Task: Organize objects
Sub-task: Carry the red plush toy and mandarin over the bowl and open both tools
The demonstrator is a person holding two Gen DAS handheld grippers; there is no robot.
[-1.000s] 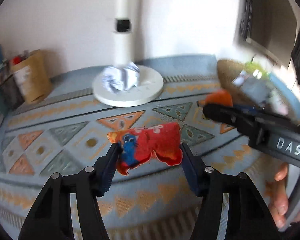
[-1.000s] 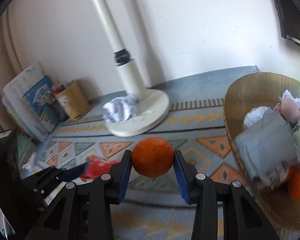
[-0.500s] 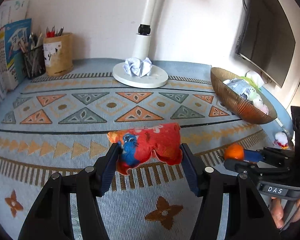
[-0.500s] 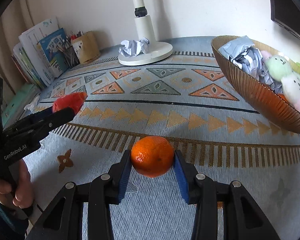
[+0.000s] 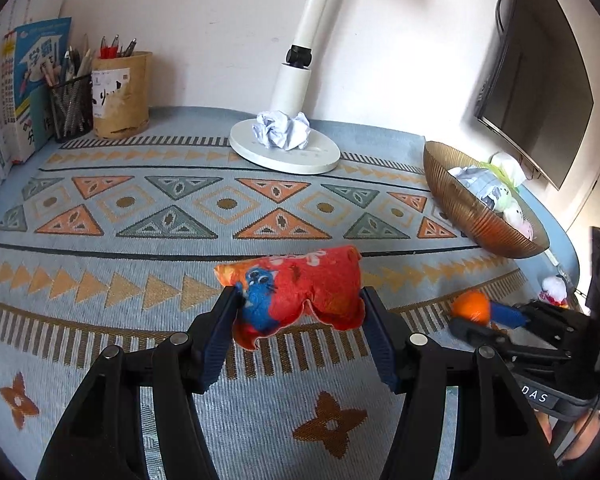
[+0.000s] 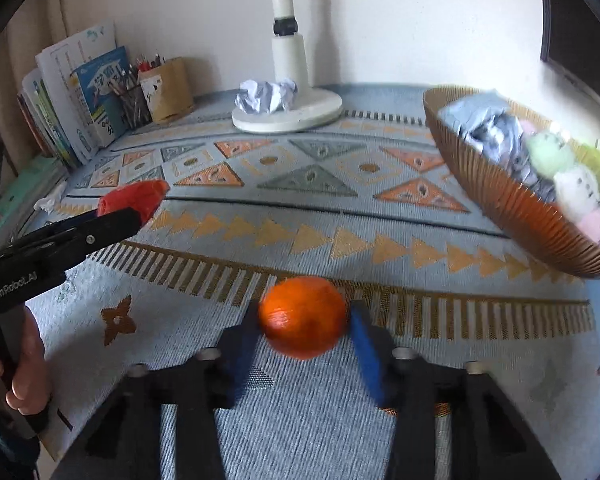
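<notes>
Orange fruit [image 6: 303, 317] sits clamped in the closing right gripper [image 6: 304, 340], red pouch [image 5: 296, 294] pinched in the left gripper [image 5: 300, 316], both probably bound for the bowl [image 5: 472, 216] ahead-right.

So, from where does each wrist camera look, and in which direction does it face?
Left wrist: sits on the left gripper, looking forward and down over the patterned cloth toward the lamp base; its own fingers grip a red pouch.
Right wrist: sits on the right gripper, facing much the same way; its fingers flank an orange, and a hand shows at left.
Shared: lamp base, bowl, crumpled paper, and each other's gripper.
</notes>
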